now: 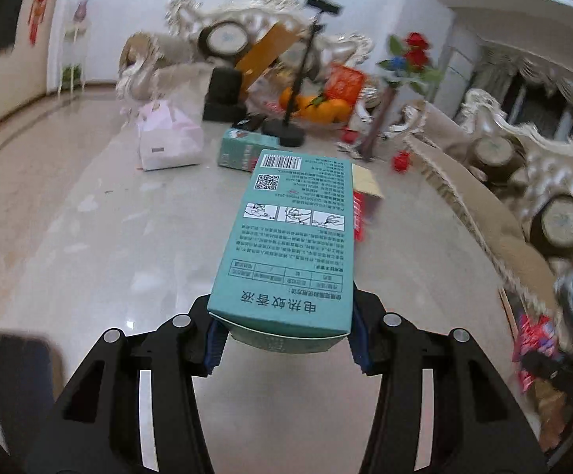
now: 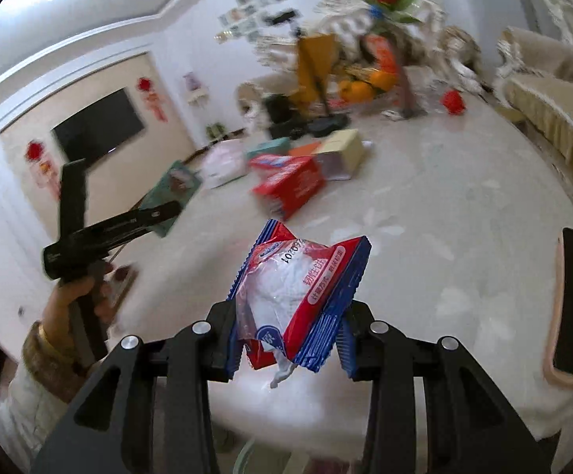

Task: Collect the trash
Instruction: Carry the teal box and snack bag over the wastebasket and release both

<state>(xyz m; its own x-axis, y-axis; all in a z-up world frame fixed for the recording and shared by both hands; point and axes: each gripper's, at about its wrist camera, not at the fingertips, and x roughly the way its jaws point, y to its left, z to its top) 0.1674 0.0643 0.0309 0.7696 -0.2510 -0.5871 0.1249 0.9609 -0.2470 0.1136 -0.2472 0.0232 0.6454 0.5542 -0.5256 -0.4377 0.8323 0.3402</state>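
Two loads in hand: left hand-held gripper (image 1: 284, 339) pinches a teal carton (image 1: 292, 241) by its near end, long axis pointing straight ahead; right hand-held gripper (image 2: 288, 345) pinches a crumpled red-and-blue wrapper (image 2: 300, 300). Both hang above the pale marble table (image 2: 444, 213); remaining boxes (image 2: 290, 181) lie ahead, nearer the right. Ornate sofas surround.

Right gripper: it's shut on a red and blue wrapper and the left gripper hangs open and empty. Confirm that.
Not quite. The right gripper is shut on the red and blue wrapper, but the left gripper is not empty: the left wrist view shows it shut on a teal carton.
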